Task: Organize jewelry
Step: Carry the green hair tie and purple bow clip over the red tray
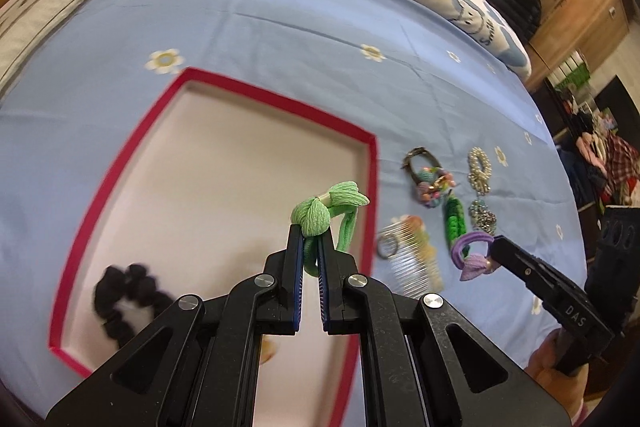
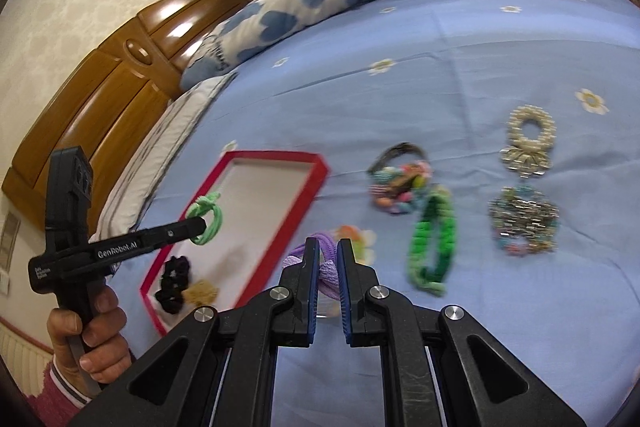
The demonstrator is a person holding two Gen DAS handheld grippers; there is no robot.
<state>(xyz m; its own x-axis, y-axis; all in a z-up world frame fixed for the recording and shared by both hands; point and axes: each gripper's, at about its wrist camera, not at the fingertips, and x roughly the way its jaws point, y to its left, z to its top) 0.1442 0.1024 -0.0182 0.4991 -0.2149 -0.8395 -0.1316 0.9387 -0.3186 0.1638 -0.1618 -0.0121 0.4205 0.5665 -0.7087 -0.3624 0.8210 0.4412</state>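
At the far left of the bed we see the red-rimmed tray [image 1: 374, 163], its pale floor mostly bare. A black scrunchie [image 1: 120, 301] lies in its near left corner, and in the right wrist view a small tan piece [image 2: 202, 291] sits just beside it.

Our left gripper [image 1: 311, 251] is closed on the green tie [image 1: 328, 217], a ribbed elastic loop with a knotted bow of crinkled fabric at the top. It hangs over the tray's right side, clear of the floor, with the bow sticking up above the fingertips. From the right wrist view we read "GenRobot.AI" in white on the side of this gripper, with smaller lettering below that is too tiny to make out.

Moving right, the loose pieces lie on the blue sheet [image 1: 280, 27] with its white flowers: a clear comb [image 1: 412, 267], a multicoloured beaded tie [image 2: 400, 187], a braided green band [image 2: 432, 247], a pearl ring [image 2: 530, 131] and a silvery beaded cluster [image 2: 522, 223].

Our right gripper [image 2: 328, 259] is clamped on the purple tie [image 2: 324, 271], a ribbed lilac loop with a knot, held just above the sheet near the comb. "DAS" is printed on this gripper's side in the left wrist view. The quilt [image 1: 468, 11] behind carries a partial word starting "Smil".
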